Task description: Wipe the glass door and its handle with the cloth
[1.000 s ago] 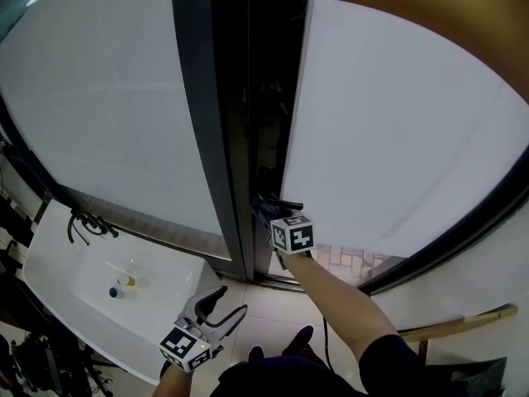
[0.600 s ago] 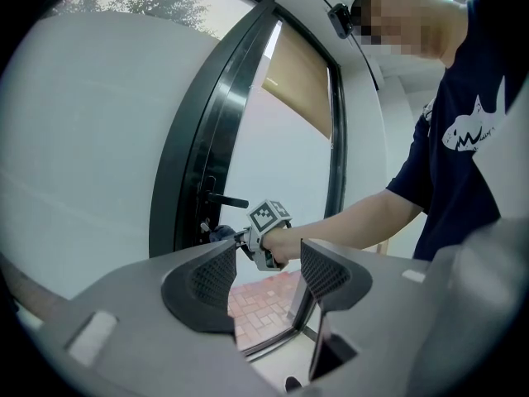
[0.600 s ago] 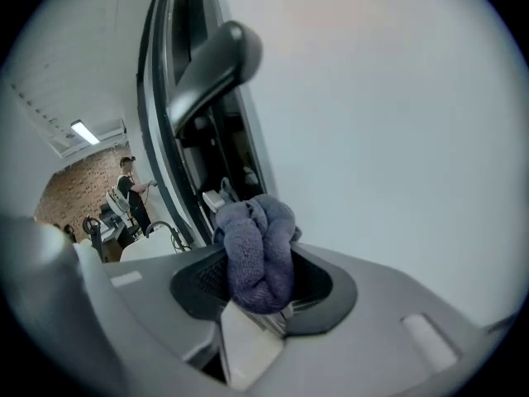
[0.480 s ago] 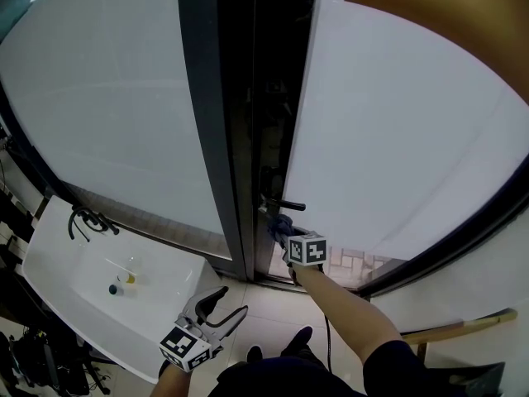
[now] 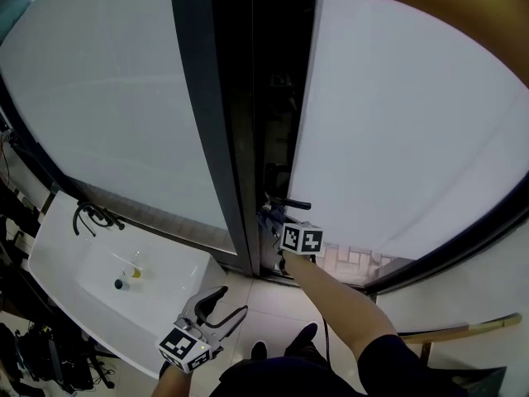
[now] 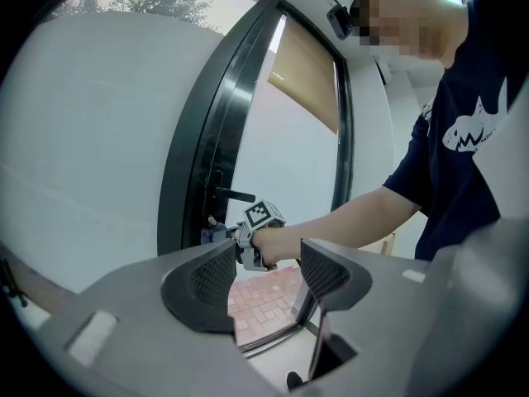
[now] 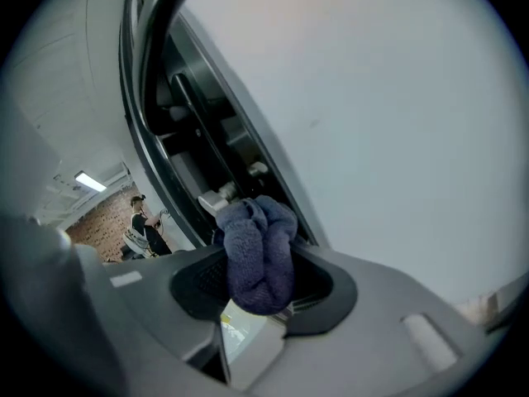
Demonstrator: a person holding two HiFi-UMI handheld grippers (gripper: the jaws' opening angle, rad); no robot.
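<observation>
Right tool is clamped on the bluish-purple terry cloth, and the wad bulges up out of the jaws. In the head view it's up at the opening edge of the frosted white glass door, just below the black lever handle, next to the dark metal door frame. The right gripper view puts the cloth just beside a small silver latch piece on the dark door edge. I can't tell if they're touching, and I can't confirm cloth contact with the lever either. Left tool has its jaws apart with nothing between them. It hangs low and well apart from the door, near the corner of the white desk, over the pale tiled floor. Its camera looks across at the right tool and the person's bare forearm reaching to the door. On the desk there's a black cable loop at the far end and a couple of small items mid-surface, too small to identify. Reddish brick paving shows past the bottom of the door panel.
</observation>
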